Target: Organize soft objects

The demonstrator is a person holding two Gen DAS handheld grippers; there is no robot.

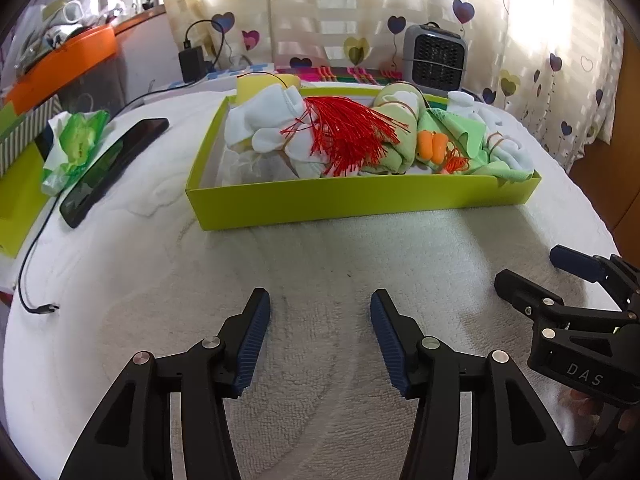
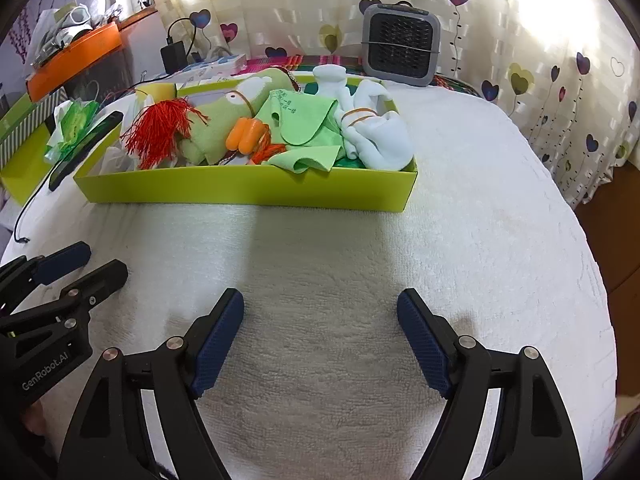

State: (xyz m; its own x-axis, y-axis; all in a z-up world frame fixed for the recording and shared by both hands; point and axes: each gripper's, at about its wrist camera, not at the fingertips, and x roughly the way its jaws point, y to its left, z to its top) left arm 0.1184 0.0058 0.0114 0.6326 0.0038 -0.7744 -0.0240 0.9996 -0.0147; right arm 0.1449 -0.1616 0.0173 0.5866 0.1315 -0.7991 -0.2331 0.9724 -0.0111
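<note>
honestly, this looks close to finished: the soft things sit inside the lime-green tray (image 1: 344, 204), well ahead of both tools, and the white towel (image 1: 320, 320) between tools and tray carries nothing soft that i can see. the left gripper (image 1: 320, 334) has its fingers apart and nothing between them; the right gripper (image 2: 320, 338) is likewise spread wide and empty, just beside the left one and level with it.

inside the tray, ahead and left of the right tool, lies the red tassel (image 2: 160, 136) against a green plush (image 2: 224, 120); straight ahead are two orange earplugs (image 2: 242, 136) and a green cloth (image 2: 308, 128), and ahead to the right a white sock bundle (image 2: 376, 136) bound with rubber bands. from the left tool's view another white bundle (image 1: 264, 124) fills the near-left part of the tray.

if tidying goes on, the green cloth's corner draping over the near wall seems the thing to fix. i would approach it from above with the right tool, pinch only the loose corner, and lift it inward rather than drag, since the tray is light card and likely slides on the towel. the left tool could steady the near wall meanwhile. the tassel's threads may snag the ribbed pads (image 1: 252, 340), so keep clear of them.
</note>
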